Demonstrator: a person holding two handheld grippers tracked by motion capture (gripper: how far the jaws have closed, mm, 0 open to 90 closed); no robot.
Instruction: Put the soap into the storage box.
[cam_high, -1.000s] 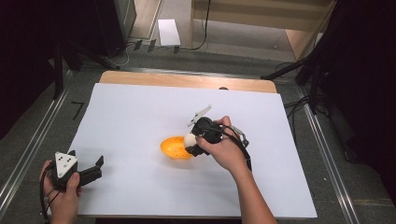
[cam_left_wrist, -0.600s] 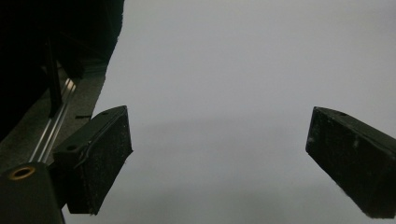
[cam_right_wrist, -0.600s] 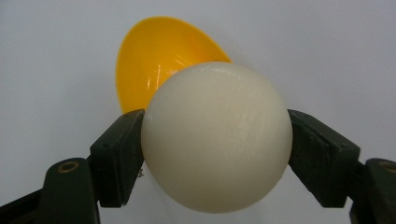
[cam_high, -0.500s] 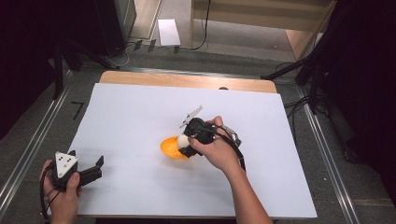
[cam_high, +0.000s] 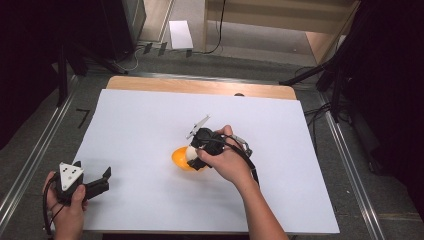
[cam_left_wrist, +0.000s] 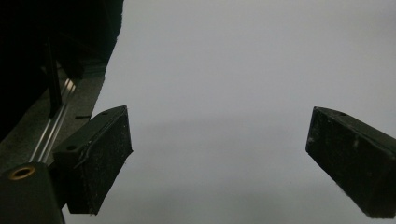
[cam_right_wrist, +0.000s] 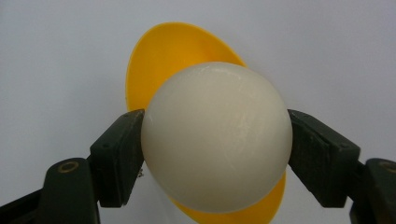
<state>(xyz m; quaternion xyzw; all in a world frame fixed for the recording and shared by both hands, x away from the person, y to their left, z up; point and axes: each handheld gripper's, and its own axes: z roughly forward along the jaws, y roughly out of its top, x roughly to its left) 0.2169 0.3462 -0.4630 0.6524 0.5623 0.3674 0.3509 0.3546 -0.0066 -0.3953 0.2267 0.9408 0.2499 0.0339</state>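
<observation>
The white table (cam_high: 150, 120) lies bare to the left, far and right. Mid-table, the yellow dish (cam_high: 180, 159) and the right tongs (cam_high: 192, 156) gripping a white ball (cam_right_wrist: 217, 140) block passage.

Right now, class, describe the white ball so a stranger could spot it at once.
Find the white sheet covering the table, then the right gripper near its middle. Clamped between its jaws is the white ball, smooth and cream-white, in front of a shallow orange dish.
</observation>
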